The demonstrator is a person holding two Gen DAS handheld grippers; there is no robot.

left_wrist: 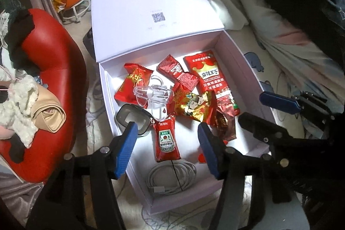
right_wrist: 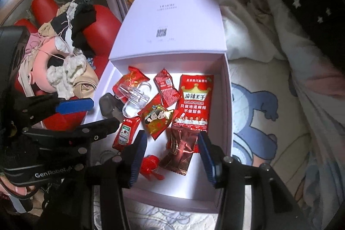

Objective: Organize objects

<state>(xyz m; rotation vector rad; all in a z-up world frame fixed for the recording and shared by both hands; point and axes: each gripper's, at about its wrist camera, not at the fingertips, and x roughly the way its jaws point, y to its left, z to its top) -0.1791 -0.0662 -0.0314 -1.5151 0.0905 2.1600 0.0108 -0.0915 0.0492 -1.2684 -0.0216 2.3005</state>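
Blue-padded fingers of the left gripper [left_wrist: 167,147] fill the foreground of its own view, spread apart with nothing between them, hanging above the near end of the box; the right gripper [right_wrist: 171,157] is likewise parted and empty over the same end. Neither pad touches a packet, so both look to be clear of the contents rather than reaching for anything.

White box [left_wrist: 241,70] sits on a printed bedspread [right_wrist: 254,105] with its hinged lid [left_wrist: 151,3] standing back, which keeps the whole tray open from above. Beside it a red chair [left_wrist: 58,70] carries a heap of clothing.

Inside, the goods lie loose and overlapping, not in rows. The largest is the crowned red snack pack [right_wrist: 195,100] along the right wall. Next come a coiled white cable [left_wrist: 172,179] at the near end, a gold-and-red cartoon packet [right_wrist: 158,118], a dark red foil wrapper [right_wrist: 181,150], a red packet at the back left [left_wrist: 131,83], a clear plastic case [left_wrist: 154,95] lying partly on it, a grey rounded case [left_wrist: 133,120] by the left wall, a ketchup sachet [left_wrist: 167,139], and a small red plastic piece [right_wrist: 149,166].

With everything gathered in the tray, shutting the lid seems the remaining step.
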